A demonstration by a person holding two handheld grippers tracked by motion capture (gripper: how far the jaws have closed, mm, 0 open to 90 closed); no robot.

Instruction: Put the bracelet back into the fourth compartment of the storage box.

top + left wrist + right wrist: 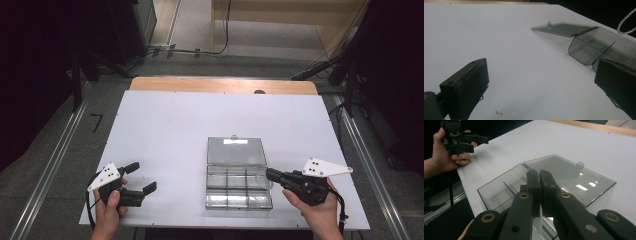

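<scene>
So the clear plastic box (239,178) already lies open on the white counter (165,130), a little right of the middle and toward the person's edge. Its lid (236,150) is folded right back and rests flat on the counter beyond the tray, joined along the hinge. By my judgement the opening is done, and what is left is either to fill the compartments or to swing the lid over and snap it shut; nothing stands on the counter to go inside, so closing looks the likelier step.

The right claw (270,174) has its jaws pressed together with nothing between them, and its tip sits at the right rim of the tray, near the hinge line. Whether it actually touches the plastic I cannot tell. The left claw (141,176) hangs near the left front corner of the counter, well apart from the box, its jaws spread wide and holding nothing.

The box is smoky, see-through plastic, a shallow rectangle split by thin dividers into several small compartments, all of them bare as far as I can see. In the left gripper view the lid (564,28) shows a small rounded tab (549,23) on its far edge, presumably the catch. The walls look thin and light, so I'd expect the box to slide readily if nudged
</scene>
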